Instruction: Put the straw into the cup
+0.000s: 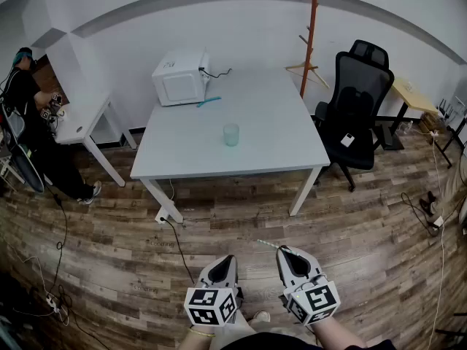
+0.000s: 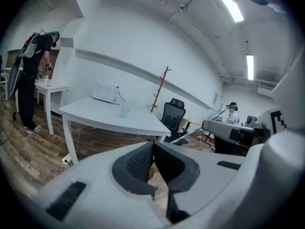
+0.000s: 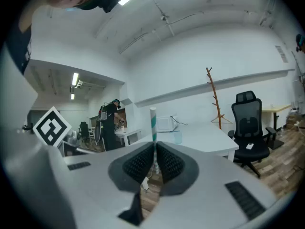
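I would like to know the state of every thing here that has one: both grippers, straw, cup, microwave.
right gripper: shut on the straw.
left gripper: shut, nothing between its jaws.
straw: held, standing upright from the jaws, not in the cup.
cup: upright on the table, without a straw.
microwave: door closed.

Bright, even light fills the room from ceiling strip lights, which blow out to white glare in both gripper views. Under the table a soft shadow falls on the wooden floor. All views bow strongly toward their edges, and the gripper views darken to black corners. Close to the lens, the left gripper and right gripper look slightly soft.
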Demonstrator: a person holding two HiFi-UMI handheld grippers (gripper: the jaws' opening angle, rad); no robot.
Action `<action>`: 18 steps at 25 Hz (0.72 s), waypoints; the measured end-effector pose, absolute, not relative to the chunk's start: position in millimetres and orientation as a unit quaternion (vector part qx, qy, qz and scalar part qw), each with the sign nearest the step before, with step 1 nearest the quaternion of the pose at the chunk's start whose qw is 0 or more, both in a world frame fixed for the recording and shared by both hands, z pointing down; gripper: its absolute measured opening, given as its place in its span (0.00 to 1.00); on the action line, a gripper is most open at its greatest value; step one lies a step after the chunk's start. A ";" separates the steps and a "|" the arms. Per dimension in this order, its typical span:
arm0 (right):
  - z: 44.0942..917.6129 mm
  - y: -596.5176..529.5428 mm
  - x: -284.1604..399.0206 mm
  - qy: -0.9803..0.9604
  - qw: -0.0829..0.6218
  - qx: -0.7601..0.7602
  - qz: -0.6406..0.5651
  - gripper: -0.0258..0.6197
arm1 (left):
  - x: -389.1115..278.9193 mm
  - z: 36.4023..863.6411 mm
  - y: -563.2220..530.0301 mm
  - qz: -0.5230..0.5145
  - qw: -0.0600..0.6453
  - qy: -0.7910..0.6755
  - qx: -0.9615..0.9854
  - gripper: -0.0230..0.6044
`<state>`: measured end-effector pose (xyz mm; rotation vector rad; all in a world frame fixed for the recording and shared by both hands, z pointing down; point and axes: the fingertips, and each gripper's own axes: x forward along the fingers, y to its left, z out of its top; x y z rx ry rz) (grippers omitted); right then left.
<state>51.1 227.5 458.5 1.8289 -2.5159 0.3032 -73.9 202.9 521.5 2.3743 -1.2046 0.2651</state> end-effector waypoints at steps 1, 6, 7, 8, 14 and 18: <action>457.8 234.8 51.2 -0.806 0.009 0.584 0.096 0.10 | -70.9 519.8 210.3 0.098 0.229 -0.434 0.866 0.07; 456.6 264.4 48.8 -0.810 0.006 0.578 0.099 0.10 | -61.6 509.1 235.0 0.096 0.215 -0.427 0.873 0.07; 457.1 268.6 47.4 -0.811 0.006 0.577 0.100 0.10 | -60.7 507.5 237.7 0.094 0.215 -0.427 0.873 0.07; 457.2 271.6 46.2 -0.812 0.006 0.576 0.099 0.10 | -59.5 506.1 239.9 0.092 0.216 -0.426 0.874 0.07; 457.2 279.0 44.5 -0.816 0.007 0.570 0.098 0.10 | -51.2 502.9 250.7 0.093 0.213 -0.419 0.878 0.07; 458.3 282.4 46.2 -0.818 0.009 0.567 0.095 0.10 | -51.3 502.3 255.1 0.090 0.214 -0.425 0.875 0.07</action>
